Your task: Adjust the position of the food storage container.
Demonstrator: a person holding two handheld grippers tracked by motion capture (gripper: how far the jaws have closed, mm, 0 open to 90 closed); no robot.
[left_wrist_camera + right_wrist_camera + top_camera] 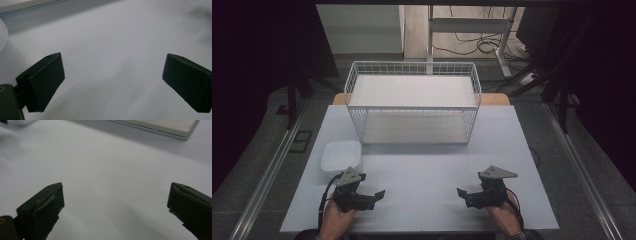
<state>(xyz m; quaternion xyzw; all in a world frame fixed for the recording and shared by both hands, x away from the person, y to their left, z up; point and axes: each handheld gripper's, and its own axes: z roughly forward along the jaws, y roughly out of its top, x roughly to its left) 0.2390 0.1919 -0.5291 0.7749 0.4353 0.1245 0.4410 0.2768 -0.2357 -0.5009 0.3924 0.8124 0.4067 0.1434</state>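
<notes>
down near the table's (422,175) front edge, the left gripper (379,194) and right gripper (460,192) point inward at each other, jaws spread wide, gripping nothing (both well apart). just beyond the left one sits a white dish (341,156); farther back stands the wire basket (412,102).

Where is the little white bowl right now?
In the high view, the white bowl sits on the left side of the table, just in front of the wire basket's left corner and right beyond the left gripper.
</notes>
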